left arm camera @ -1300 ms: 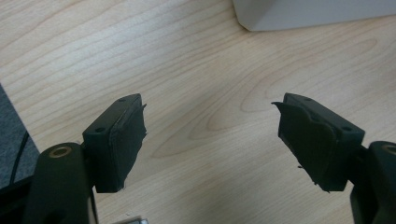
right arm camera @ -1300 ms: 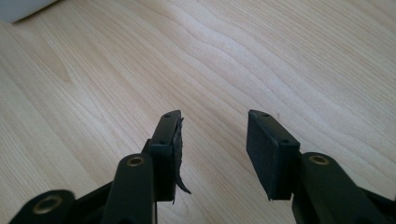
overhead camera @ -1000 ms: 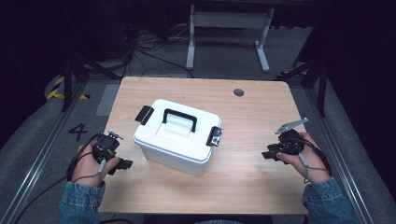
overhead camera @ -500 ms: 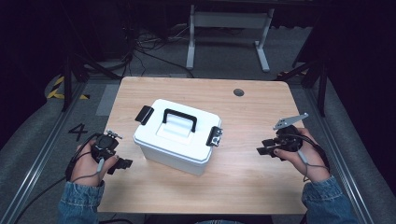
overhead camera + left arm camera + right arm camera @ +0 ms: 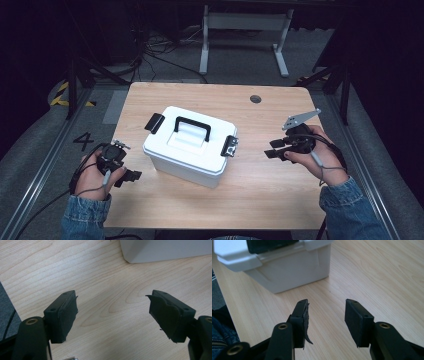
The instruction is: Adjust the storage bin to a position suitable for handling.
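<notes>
White plastic box (image 5: 192, 145) sits mid-table, its long axis slanting from far-left to near-right. Its right-end latch (image 5: 230, 146) faces the right gripper (image 5: 274, 149), which is near that end with jaws apart and empty; the left gripper (image 5: 131, 176), also spread, lies just beside the box's near-left corner.

Wooden table (image 5: 260, 190); round hole (image 5: 255, 99) near far edge; white frame (image 5: 245, 22) beyond.

A light wooden table (image 5: 260, 195) carries a white lidded box (image 5: 187, 152) near its middle.
</notes>
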Demonstrator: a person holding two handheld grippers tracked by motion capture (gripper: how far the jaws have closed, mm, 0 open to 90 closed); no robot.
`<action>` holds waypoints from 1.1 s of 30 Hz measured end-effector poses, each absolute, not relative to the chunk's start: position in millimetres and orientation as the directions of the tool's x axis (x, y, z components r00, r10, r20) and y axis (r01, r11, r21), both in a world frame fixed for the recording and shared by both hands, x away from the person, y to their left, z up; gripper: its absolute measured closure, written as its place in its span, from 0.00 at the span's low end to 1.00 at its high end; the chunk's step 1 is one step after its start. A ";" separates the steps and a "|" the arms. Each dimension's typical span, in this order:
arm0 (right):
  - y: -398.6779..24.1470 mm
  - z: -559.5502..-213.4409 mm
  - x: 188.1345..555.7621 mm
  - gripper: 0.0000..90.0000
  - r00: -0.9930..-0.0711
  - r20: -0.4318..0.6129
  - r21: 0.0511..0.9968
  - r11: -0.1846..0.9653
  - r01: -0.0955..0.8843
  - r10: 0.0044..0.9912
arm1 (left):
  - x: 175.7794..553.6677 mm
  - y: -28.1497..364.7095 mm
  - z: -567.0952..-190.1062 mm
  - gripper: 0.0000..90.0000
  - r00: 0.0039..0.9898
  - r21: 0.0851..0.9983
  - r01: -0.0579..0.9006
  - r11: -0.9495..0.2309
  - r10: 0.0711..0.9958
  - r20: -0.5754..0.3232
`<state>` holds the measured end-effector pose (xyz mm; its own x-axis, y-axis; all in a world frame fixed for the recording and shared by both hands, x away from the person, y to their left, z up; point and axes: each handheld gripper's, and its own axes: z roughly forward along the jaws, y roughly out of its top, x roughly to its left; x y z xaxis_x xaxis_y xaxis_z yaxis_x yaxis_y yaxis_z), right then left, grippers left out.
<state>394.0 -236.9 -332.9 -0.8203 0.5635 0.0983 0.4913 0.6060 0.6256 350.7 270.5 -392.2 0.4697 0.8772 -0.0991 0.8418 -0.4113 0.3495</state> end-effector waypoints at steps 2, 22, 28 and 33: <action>-229.0 -327.3 395.4 0.60 -0.829 0.097 0.626 0.613 0.481 0.551 | 350.9 269.8 -392.5 0.26 0.469 0.347 0.843 -0.411 0.877 -0.100; -173.3 -287.3 414.0 0.54 -0.867 0.116 0.649 0.624 0.435 0.484 | 351.9 270.9 -393.3 0.26 0.476 0.346 0.840 -0.419 0.874 -0.098; -144.8 -285.3 421.0 0.52 -0.884 0.123 0.639 0.645 0.419 0.451 | 352.2 270.6 -393.7 0.26 0.477 0.347 0.839 -0.419 0.874 -0.099; -121.9 -291.9 431.5 0.52 -0.894 0.129 0.629 0.661 0.409 0.429 | 352.0 270.9 -394.7 0.26 0.469 0.346 0.844 -0.410 0.877 -0.105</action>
